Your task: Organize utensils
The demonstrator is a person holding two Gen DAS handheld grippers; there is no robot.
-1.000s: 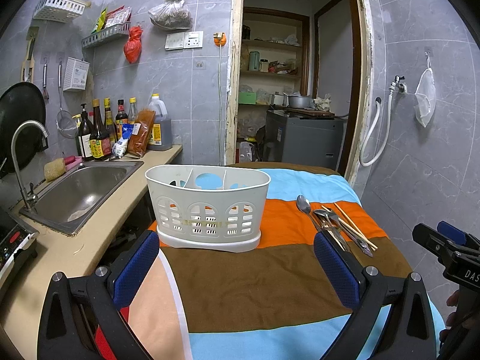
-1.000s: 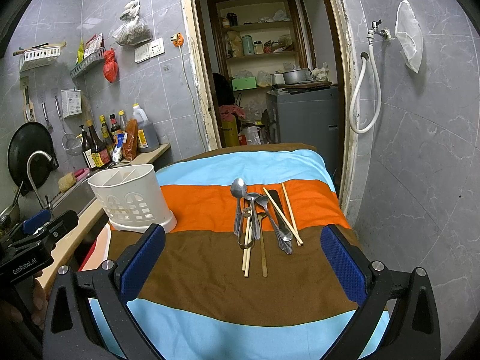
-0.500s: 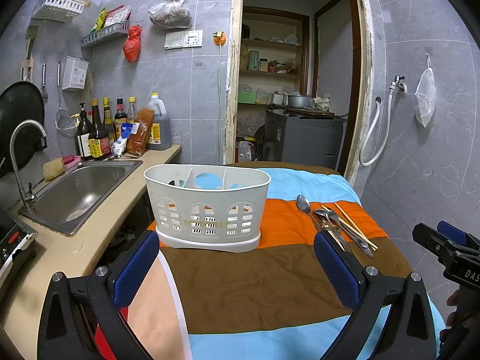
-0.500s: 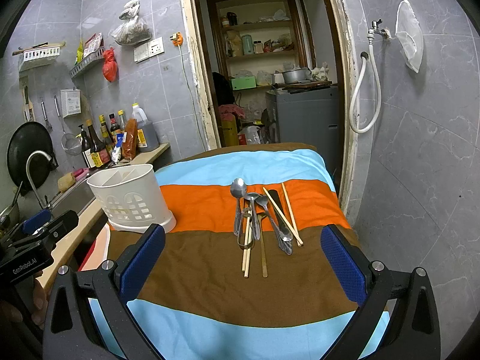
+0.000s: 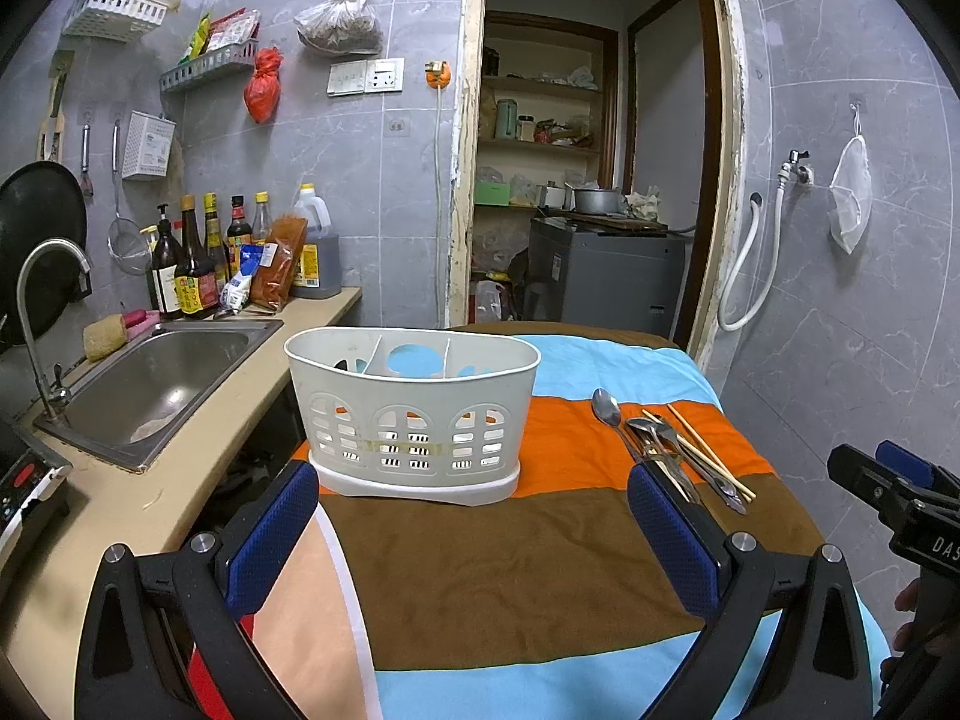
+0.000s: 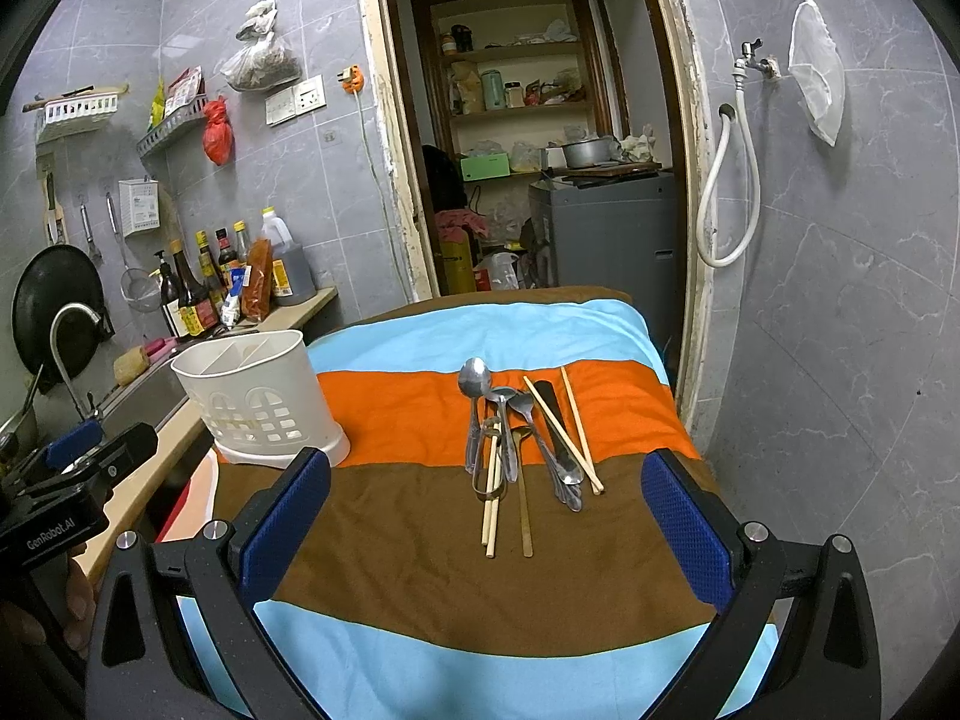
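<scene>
A white perforated utensil caddy [image 5: 413,414] [image 6: 259,399] with three compartments stands on the orange stripe of a striped cloth, at its left side. To its right lies a heap of utensils [image 6: 519,438] [image 5: 669,450]: metal spoons [image 6: 474,378], wooden chopsticks [image 6: 576,429] and a dark-handled piece. My left gripper [image 5: 474,531] hovers open just before the caddy, nothing between its blue pads. My right gripper [image 6: 489,522] is open too, held above the brown stripe in front of the utensil heap.
A striped cloth [image 6: 420,546] covers the table. Left of it runs a counter with a steel sink [image 5: 156,384], a tap [image 5: 36,294] and several sauce bottles [image 5: 198,264]. A tiled wall [image 6: 840,300] stands close on the right. A doorway [image 6: 528,138] opens behind.
Both grippers have barely drifted; the caddy and utensils lie where they were.
</scene>
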